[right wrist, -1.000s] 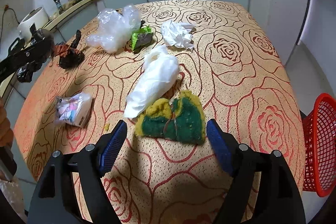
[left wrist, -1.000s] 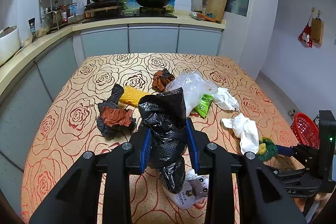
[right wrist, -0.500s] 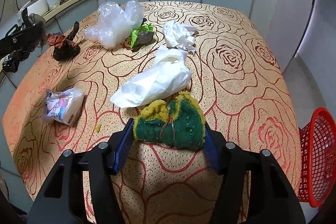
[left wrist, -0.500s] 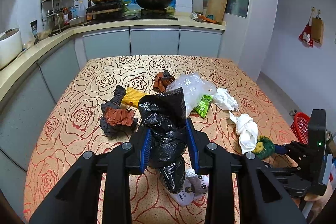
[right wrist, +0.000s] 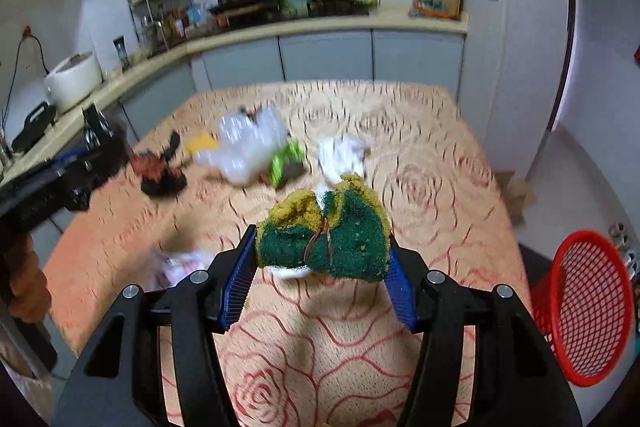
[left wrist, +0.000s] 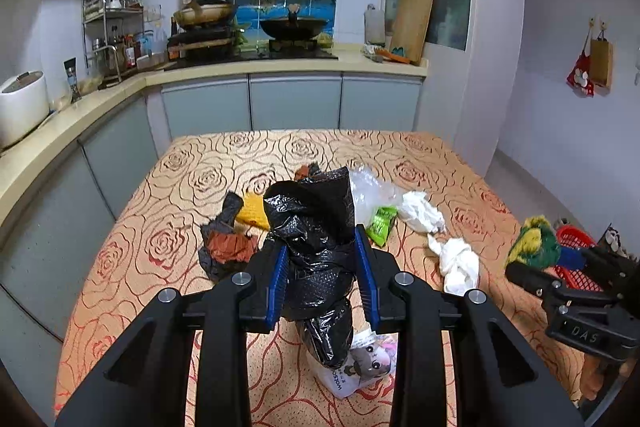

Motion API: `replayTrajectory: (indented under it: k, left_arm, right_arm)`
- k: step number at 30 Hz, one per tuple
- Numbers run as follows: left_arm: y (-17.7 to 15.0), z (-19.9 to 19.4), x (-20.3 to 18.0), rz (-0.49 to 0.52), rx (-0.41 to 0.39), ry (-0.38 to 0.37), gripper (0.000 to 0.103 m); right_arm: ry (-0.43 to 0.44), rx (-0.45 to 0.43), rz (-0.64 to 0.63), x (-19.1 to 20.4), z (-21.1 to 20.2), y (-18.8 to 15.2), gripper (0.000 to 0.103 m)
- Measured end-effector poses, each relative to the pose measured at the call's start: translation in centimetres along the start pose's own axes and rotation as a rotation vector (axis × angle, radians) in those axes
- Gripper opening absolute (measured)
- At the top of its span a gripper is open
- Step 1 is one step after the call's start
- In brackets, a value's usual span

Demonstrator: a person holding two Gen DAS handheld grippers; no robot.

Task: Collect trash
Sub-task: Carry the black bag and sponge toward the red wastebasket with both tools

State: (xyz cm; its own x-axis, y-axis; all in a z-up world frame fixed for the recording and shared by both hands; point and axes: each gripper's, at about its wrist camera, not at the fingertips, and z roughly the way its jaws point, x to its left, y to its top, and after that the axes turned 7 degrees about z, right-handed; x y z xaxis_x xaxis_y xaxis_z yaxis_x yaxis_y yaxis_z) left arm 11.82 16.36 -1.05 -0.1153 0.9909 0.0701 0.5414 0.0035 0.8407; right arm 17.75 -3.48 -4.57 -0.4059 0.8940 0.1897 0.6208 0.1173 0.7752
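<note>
My left gripper (left wrist: 322, 277) is shut on a crumpled black plastic bag (left wrist: 314, 227), held above the rose-patterned table (left wrist: 180, 223). Clamped in my right gripper (right wrist: 322, 263) is a green and yellow scouring sponge (right wrist: 344, 231), lifted off the table; the same sponge (left wrist: 534, 241) shows at the right of the left wrist view. Left on the table are a white bag (left wrist: 458, 263), a white tissue (left wrist: 420, 211), a green wrapper (left wrist: 382, 225), a clear bag (left wrist: 372, 193), a yellow sponge (left wrist: 252, 213), a black and brown wad (left wrist: 226, 247) and a printed packet (left wrist: 360, 367).
A red mesh basket (right wrist: 588, 311) stands on the floor beside the table's right edge. Grey cabinets and a counter (left wrist: 280, 67) with a stove, pans and a rice cooker (left wrist: 20, 107) run behind and to the left. A person's hand (right wrist: 24, 275) holds the left gripper.
My right gripper closed on the green and yellow sponge and lifted it off the table. My left gripper kept the black bag and rose a little.
</note>
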Motion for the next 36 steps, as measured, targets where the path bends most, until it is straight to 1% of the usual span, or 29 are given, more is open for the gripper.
replayTrajectory:
  k: [9, 19, 29, 36]
  left_arm:
    - [2.6, -1.8, -0.4, 0.013, -0.063, 0.013, 0.029]
    - [4.9, -3.4, -1.8, 0.036, -0.128, 0.009, 0.029]
    - [5.4, -3.7, -3.1, 0.054, -0.143, -0.009, 0.029]
    - [5.9, -3.4, -4.6, 0.074, -0.15, -0.041, 0.029]
  right_arm:
    - [0.032, -0.1, 0.006, 1.3, -2.5, 3.2, 0.056]
    - [0.043, -0.184, 0.017, 1.4, -5.1, 5.3, 0.056]
    - [0.007, -0.207, 0.056, 0.1, -5.9, 5.6, 0.056]
    - [-0.024, -0.221, 0.084, -1.1, -6.6, 5.6, 0.056]
